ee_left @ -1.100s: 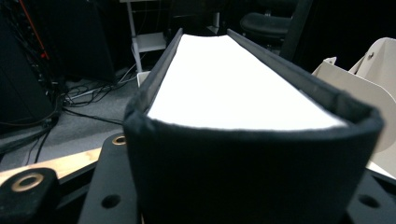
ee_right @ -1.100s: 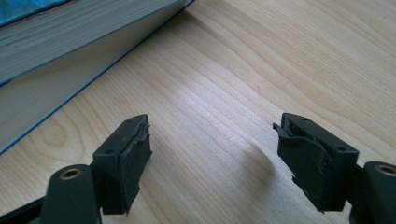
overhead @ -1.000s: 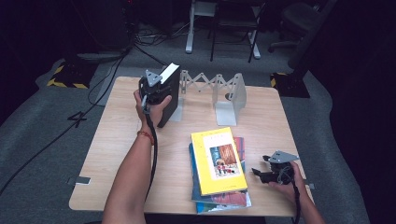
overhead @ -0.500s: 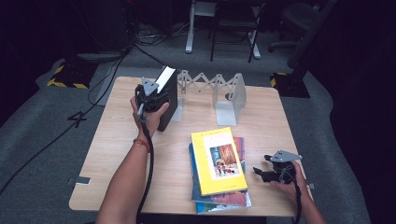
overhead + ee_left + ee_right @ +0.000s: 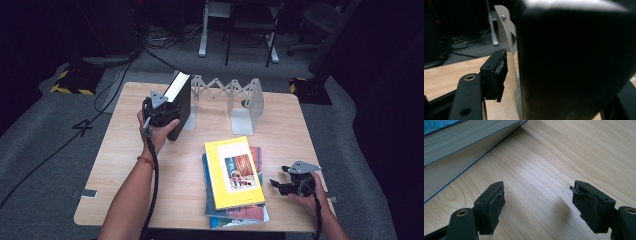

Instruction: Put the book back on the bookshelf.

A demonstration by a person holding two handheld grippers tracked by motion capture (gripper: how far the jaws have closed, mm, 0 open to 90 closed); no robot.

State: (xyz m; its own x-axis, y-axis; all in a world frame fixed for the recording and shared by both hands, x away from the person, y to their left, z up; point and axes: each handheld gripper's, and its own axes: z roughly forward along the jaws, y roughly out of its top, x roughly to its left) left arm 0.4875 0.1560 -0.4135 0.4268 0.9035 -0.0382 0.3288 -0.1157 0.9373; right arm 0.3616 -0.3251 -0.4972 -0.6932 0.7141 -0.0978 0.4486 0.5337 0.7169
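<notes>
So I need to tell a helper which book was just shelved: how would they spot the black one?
Start at the wooden table and find the grey folding book rack along its far edge. The black book stands upright at the rack's left end, white page edges up. The other books lie flat in a stack, topped by a yellow cover.

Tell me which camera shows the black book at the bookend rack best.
The high view: the black book stands upright against the metal bookend rack, with the left gripper around it. The left gripper view shows a dark blurred cover.
</notes>
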